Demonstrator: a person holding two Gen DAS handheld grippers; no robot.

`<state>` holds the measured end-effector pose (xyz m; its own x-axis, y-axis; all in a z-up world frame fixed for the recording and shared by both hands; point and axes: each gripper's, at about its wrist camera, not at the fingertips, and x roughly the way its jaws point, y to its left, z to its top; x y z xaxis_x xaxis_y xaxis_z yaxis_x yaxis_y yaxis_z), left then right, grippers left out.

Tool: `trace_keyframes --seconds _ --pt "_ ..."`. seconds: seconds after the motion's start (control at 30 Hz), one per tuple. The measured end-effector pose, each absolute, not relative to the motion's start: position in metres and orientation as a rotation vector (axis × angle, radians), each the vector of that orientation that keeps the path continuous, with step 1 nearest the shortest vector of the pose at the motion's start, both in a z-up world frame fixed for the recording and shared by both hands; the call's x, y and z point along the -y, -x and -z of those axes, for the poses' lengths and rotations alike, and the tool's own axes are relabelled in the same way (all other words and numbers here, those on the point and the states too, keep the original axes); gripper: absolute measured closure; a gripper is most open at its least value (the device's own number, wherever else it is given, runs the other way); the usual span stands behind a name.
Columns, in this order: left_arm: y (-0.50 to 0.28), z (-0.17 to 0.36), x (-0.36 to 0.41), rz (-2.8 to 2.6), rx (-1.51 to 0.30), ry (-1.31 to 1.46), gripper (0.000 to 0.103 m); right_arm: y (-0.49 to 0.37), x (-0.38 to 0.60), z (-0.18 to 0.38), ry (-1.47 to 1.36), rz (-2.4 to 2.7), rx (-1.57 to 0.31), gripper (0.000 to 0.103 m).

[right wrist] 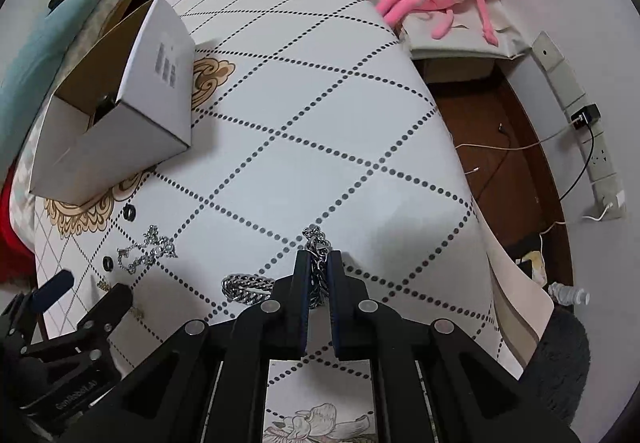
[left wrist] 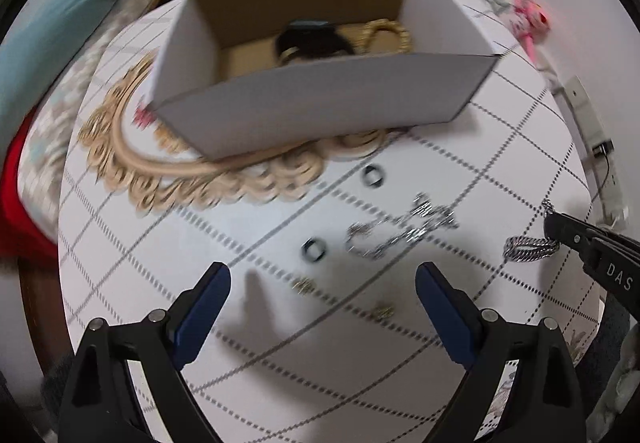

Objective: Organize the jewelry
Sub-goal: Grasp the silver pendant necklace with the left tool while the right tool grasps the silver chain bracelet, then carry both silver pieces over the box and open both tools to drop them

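box [left wrist: 312, 99], black watch [left wrist: 308, 39], gold bangle [left wrist: 390, 35] inside

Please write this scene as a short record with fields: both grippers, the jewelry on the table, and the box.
left gripper: open, empty, above the tablecloth
right gripper: shut on thick silver chain; part of the chain lies looped on the cloth
loose silver chain: lying tangled on the cloth, not held
dark rings: two, and, on the cloth
small gold pieces: two, and, near the left gripper
box: white cardboard, open top; holds a dark item and a gold bangle
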<state>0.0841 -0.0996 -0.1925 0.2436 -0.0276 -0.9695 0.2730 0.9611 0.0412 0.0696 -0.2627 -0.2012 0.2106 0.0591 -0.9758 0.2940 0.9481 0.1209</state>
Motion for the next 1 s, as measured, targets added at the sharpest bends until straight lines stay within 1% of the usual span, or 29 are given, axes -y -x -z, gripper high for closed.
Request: trace_keyframes --seconds 0.13,0.17,0.23,0.27,0.3,0.37,0.4,0.47,0.5,0.7,1.0 --pt "-0.095 0.199 0.116 0.245 -1.309 -0.274 0.009 -0.073 0.264 0.201 -0.318 0.172 -1.352 0.094" --pt "-0.096 0.201 0.121 0.251 -1.308 -0.291 0.011 -0.073 0.264 0.201 -0.32 0.172 -1.351 0.094" --pt "-0.098 0.204 0.13 0.263 -1.313 -0.314 0.027 -0.074 0.265 0.202 -0.323 0.171 -1.352 0.094" --pt "-0.098 0.205 0.133 0.27 -1.31 -0.316 0.029 -0.073 0.264 0.201 -0.325 0.17 -1.352 0.094" --pt "-0.104 0.207 0.13 0.274 -1.302 -0.317 0.032 -0.073 0.265 0.202 -0.334 0.17 -1.353 0.094" --pt "-0.107 0.205 0.133 0.323 -1.293 -0.288 0.053 -0.073 0.266 0.203 -0.342 0.168 -1.355 0.094" --pt "-0.107 0.204 0.135 0.347 -1.296 -0.264 0.071 -0.074 0.267 0.204 -0.347 0.168 -1.355 0.094" --pt "-0.108 0.204 0.139 0.363 -1.29 -0.281 0.084 -0.074 0.268 0.205 -0.349 0.166 -1.357 0.094" --pt "-0.108 0.204 0.139 0.367 -1.29 -0.283 0.098 -0.074 0.268 0.205 -0.352 0.166 -1.357 0.094" --pt "-0.11 0.201 0.125 0.359 -1.306 -0.204 0.1 -0.071 0.276 0.203 -0.414 0.139 -1.35 0.094" --pt "-0.099 0.157 0.077 0.337 -1.263 -0.046 0.1 -0.063 0.275 0.179 -0.48 0.068 -1.308 0.094"
